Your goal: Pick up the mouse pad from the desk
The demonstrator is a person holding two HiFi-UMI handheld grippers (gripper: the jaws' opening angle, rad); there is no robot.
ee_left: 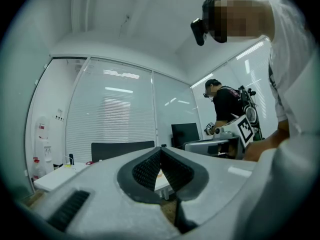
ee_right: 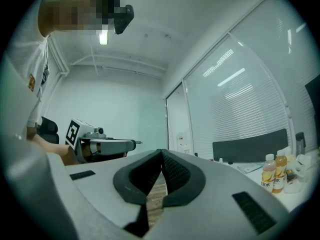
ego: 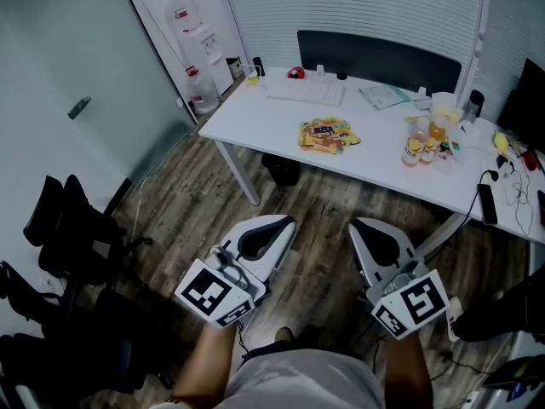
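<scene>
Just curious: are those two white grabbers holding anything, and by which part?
Nothing is held. The left gripper and the right gripper are both shut and empty, well short of the desk.

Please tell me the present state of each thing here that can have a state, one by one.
Left gripper: shut, nothing between the jaws.
Right gripper: shut, nothing between the jaws.
Mouse pad: lying flat on the desk, untouched.
Drink bottles: upright, capped.
Keyboard: lying flat, unused.

White keyboard (ego: pixel 305 91), two drink bottles (ego: pixel 414 146) (side by side), water dispenser (ego: pixel 197 39)
</scene>
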